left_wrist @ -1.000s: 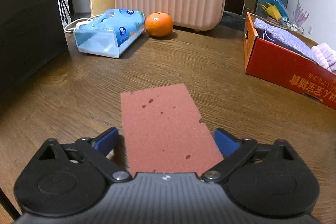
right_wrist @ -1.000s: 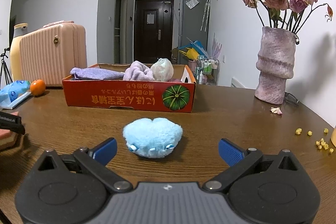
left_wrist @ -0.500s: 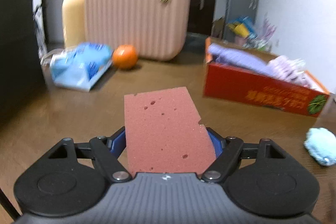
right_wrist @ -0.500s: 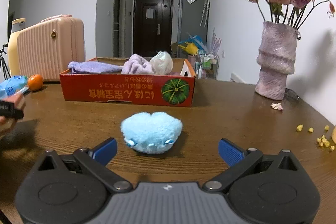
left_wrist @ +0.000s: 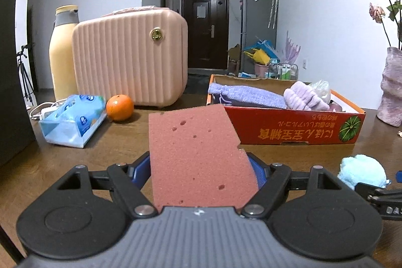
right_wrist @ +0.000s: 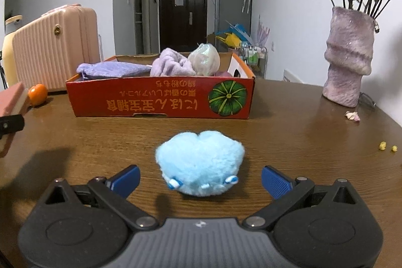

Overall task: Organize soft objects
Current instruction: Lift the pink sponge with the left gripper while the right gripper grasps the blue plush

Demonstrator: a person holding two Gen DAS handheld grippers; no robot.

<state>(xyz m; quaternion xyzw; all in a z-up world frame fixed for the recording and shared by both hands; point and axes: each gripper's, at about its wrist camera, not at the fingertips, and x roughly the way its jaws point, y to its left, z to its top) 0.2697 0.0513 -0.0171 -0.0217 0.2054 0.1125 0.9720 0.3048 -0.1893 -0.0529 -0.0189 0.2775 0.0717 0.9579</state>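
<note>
My left gripper (left_wrist: 201,167): jaws clamped on the red sponge (left_wrist: 196,155), which fills the lower centre of the left wrist view and sits clear of the table (left_wrist: 289,152), its far edge overlapping the near corner of the box. My right gripper (right_wrist: 199,177): jaws apart, blue pads either side of the blue plush toy (right_wrist: 199,162) at lower centre of the right wrist view, neither pad touching it; the toy rests on the wood. Red cardboard box (right_wrist: 160,99): centre of the right wrist view, right of centre in the left; already holding a lavender cloth bag (right_wrist: 115,69), a bunched lilac towel (right_wrist: 172,65) and a pale wrapped bundle (right_wrist: 204,62), which I count as items filed. Outstanding, as I judge it: the sponge, held but not yet over the box, and the plush toy, lined up but not gripped. Also on the table and, I reckon, not part of the soft lot: an orange (left_wrist: 119,107) at left of centre, a pink hard case (left_wrist: 130,59) behind it, a yellow flask (left_wrist: 62,52) at upper left, a vase of dried roses (right_wrist: 348,57) at right. The blue tissue pack (left_wrist: 72,117) at left is soft; whether it belongs in the box I cannot tell. Tally: three in, one in hand, one waiting, roughly past halfway.
</note>
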